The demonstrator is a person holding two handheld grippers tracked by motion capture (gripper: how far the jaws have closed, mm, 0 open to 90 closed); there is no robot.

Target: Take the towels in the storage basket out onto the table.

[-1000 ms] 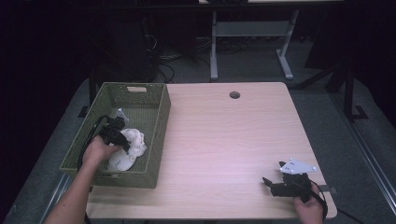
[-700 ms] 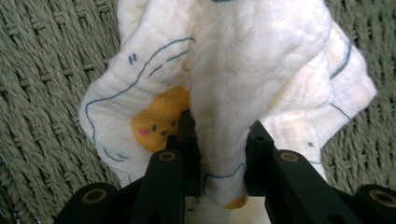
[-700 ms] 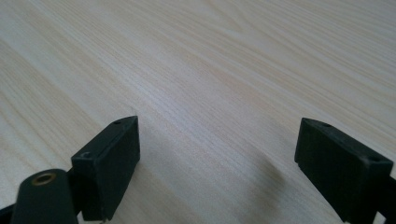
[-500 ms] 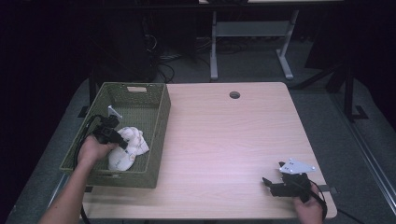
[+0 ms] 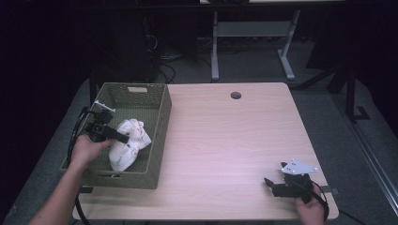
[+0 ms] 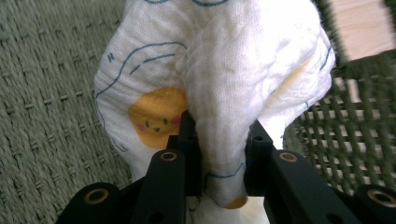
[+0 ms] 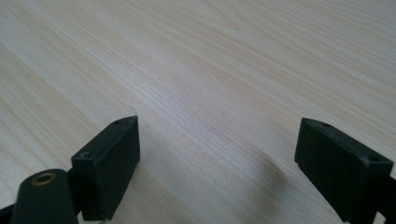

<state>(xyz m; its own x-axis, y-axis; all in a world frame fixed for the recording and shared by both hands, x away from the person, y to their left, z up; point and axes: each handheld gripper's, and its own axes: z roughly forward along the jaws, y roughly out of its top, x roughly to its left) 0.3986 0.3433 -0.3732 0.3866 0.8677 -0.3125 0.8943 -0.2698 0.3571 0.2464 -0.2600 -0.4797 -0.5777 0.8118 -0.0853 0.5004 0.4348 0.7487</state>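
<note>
Your left gripper point(image 6: 219, 172) has lifted the cloth point(image 6: 219, 74) slightly, jaws clamped on a fold. The basket point(image 5: 159, 140) wall stands just beside it. Your right gripper point(image 7: 219, 163) rests on the table point(image 7: 210, 56), jaws apart.

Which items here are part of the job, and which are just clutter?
In the job:
- white printed cloth, pinched by the left gripper
- green woven basket holding it

Lying about:
- right gripper, open over the light wooden table
- grey metal stand behind

The rectangular light wood-grain table point(image 5: 225, 140) has a round cable hole point(image 5: 236, 95) near its far edge. A rectangular olive-green woven basket point(image 5: 158, 136) rests directly on the table's left side, overhanging the left edge.
</note>
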